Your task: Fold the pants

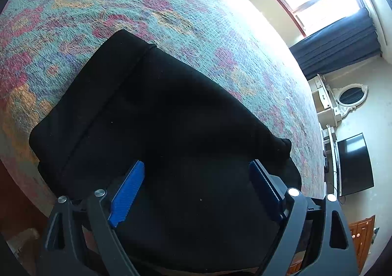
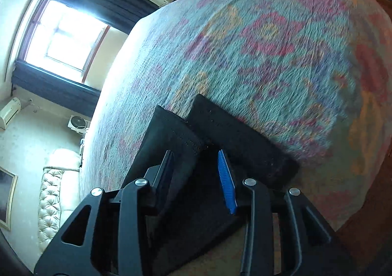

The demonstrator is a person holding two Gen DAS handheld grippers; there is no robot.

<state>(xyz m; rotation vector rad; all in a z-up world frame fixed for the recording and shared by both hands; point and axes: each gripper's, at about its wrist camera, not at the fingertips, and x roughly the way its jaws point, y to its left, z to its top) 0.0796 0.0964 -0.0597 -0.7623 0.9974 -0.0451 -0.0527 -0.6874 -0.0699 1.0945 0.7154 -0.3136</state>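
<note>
The black pants (image 1: 159, 114) lie on a colourful patterned carpet (image 1: 103, 1); the left wrist view shows the wide upper part with a seam. My left gripper (image 1: 196, 168) is open, its blue pads (image 1: 127, 192) spread wide just above the near edge of the cloth, holding nothing. In the right wrist view the two hemmed leg ends (image 2: 220, 129) lie side by side on the carpet (image 2: 281, 55). My right gripper (image 2: 196, 158) is open over the leg ends, the blue pad (image 2: 226, 182) on the right, nothing between the fingers.
A window with dark curtains (image 1: 338, 50), a white dresser with an oval mirror (image 1: 348, 97) and a black TV (image 1: 355, 163) stand beyond the carpet's edge. A quilted cream sofa (image 2: 54, 192) and a fan (image 2: 77, 122) show in the right wrist view.
</note>
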